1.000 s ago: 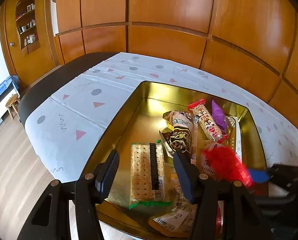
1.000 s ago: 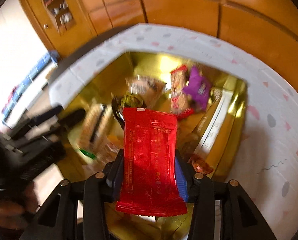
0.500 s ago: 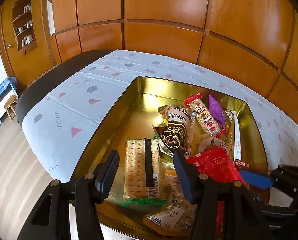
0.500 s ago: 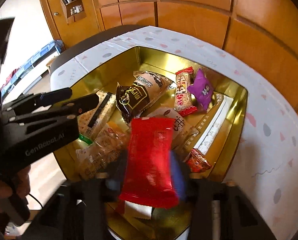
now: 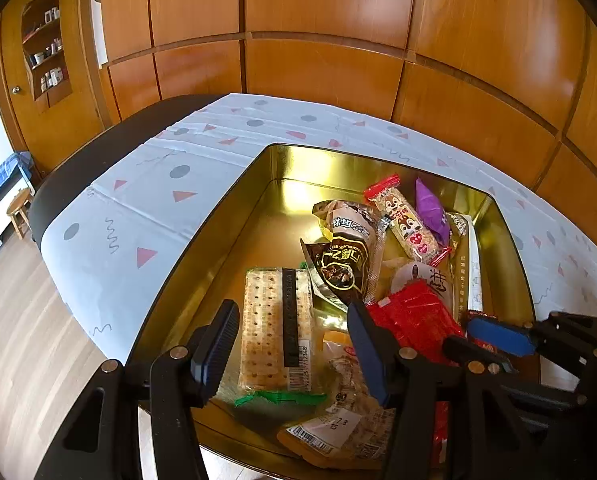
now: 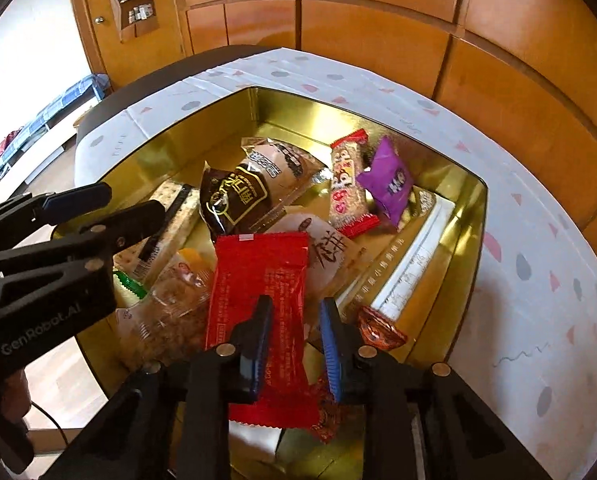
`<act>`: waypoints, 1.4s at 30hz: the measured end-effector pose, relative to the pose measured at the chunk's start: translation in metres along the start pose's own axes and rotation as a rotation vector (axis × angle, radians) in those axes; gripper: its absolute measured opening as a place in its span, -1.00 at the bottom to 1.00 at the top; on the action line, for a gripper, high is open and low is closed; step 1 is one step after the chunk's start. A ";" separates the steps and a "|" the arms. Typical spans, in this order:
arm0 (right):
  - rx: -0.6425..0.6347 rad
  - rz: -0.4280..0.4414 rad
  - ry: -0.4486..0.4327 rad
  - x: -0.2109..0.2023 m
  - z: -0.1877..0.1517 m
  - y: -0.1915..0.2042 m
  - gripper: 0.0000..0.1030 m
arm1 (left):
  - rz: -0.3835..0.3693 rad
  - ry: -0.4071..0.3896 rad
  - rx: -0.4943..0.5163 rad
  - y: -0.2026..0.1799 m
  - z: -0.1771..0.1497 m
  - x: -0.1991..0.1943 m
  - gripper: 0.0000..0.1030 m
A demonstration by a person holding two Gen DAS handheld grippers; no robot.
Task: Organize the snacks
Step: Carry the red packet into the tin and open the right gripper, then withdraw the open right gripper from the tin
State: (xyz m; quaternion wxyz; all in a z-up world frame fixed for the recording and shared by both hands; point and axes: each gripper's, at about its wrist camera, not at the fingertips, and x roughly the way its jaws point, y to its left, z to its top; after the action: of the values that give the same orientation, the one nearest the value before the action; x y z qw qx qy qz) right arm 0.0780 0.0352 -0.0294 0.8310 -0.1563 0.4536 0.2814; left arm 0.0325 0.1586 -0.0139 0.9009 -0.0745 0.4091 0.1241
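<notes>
Your right tongs [image 6: 294,344] have just been closing, now nearly together with the red packet [image 6: 258,280] between them, so pulling away could snag it and drag it from the gold tin [image 6: 474,216], while your left tongs [image 5: 292,320] hang apart and empty.

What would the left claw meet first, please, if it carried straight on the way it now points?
Most likely the cracker packet: it lies in the gold tin directly between the open fingers of the left claw. Depth is hard to judge in this fisheye view, but nothing appears in between.
</notes>
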 end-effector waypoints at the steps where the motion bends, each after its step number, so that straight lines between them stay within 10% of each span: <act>1: 0.005 0.015 0.002 -0.002 -0.001 0.000 -0.55 | 0.001 -0.002 0.001 0.000 0.000 0.000 0.10; 30: 0.050 -0.044 -0.114 -0.039 -0.021 -0.003 -0.12 | -0.024 -0.075 0.067 -0.029 -0.003 -0.025 0.10; 42: 0.241 -0.169 -0.259 -0.092 -0.060 -0.027 0.48 | -0.031 -0.153 0.102 -0.045 -0.016 -0.057 0.12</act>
State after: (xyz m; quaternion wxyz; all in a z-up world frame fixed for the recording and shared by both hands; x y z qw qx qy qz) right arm 0.0148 -0.0469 0.0161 0.9158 -0.0554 0.3586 0.1722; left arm -0.0028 0.1028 0.0200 0.9339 -0.0250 0.3439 0.0942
